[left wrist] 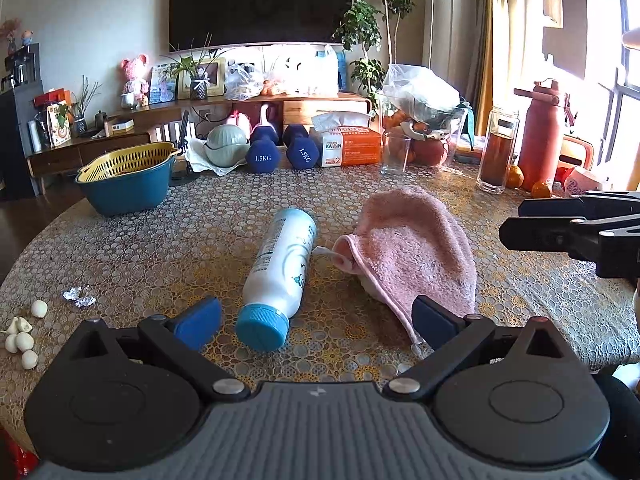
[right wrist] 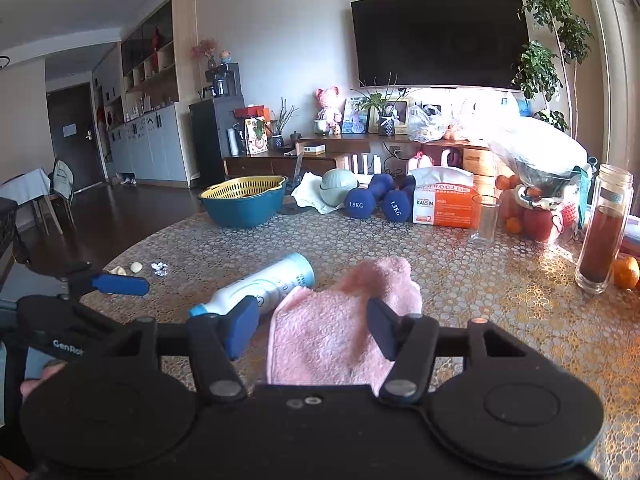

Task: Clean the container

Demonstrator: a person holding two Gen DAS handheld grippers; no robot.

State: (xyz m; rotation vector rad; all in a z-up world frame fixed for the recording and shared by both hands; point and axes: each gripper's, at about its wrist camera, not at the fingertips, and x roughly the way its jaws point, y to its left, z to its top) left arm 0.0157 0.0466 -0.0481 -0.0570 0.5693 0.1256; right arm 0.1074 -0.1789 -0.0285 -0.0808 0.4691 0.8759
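Right, nothing is cleaned yet by the look of it: the round worktop with the gold-and-grey lace-pattern cover (left wrist: 160,240) carries everything and neither claw has a grip on anything. One pink terry cloth (left wrist: 416,248) lies crumpled in the middle, flat on the worktop, and just beside it, on its left, lies one white plastic bottle with a blue screw cap (left wrist: 280,264), on its side, cap pointing toward the left claw, cap on. That bottle is my guess for the container.

The left claw (left wrist: 316,320) hangs wide open just short of the blue cap, one pad either side of it, touching nothing. The right claw (right wrist: 312,328) is spread wide too, its pads above the near edge of the cloth and clamped on nothing.

So the whole job looks to be ahead: take the cloth, steady the bottle, wipe it.

Now the count along the far edge, big to small: one teal bowl with a yellow strainer insert (left wrist: 128,180), one orange-and-white tissue box (left wrist: 350,146), two navy dumbbells marked 1.5KG (left wrist: 264,154), one tall glass jar of brown liquid (left wrist: 498,152), one empty clear tumbler (left wrist: 396,152). At the near left, one crumpled foil scrap (left wrist: 79,296) and several pale garlic cloves (left wrist: 22,336).
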